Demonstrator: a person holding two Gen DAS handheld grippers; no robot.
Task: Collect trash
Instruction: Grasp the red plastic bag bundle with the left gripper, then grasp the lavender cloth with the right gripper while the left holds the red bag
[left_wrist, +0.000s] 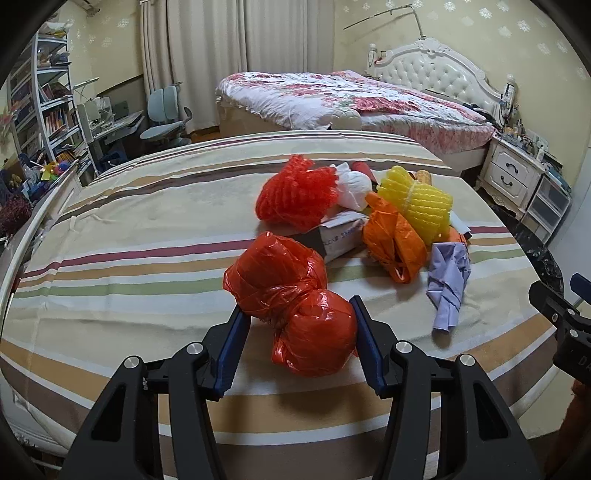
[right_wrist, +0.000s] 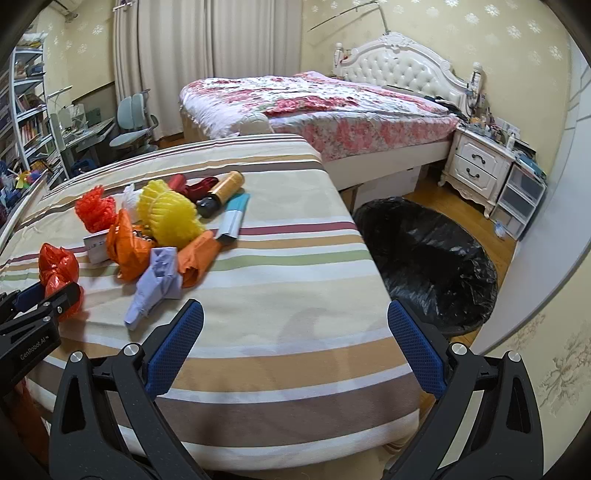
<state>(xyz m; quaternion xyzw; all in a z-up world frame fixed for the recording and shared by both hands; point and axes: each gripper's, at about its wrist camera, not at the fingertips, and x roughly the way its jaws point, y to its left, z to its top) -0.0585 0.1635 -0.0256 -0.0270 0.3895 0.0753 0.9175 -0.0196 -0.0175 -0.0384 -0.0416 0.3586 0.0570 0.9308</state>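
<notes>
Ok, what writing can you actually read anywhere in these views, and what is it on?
"GenRobot.AI": on the body of the left gripper, as seen from the right wrist view.
"DA": cut-off letters on the right gripper, at the edge of the left wrist view.
Blue print on the cardboard box: too blurred to read.

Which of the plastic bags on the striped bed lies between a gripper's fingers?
The knotted red bag, nearest the bed's front edge, sits between the left gripper. The orange bags lie farther back in the pile, untouched.
</notes>
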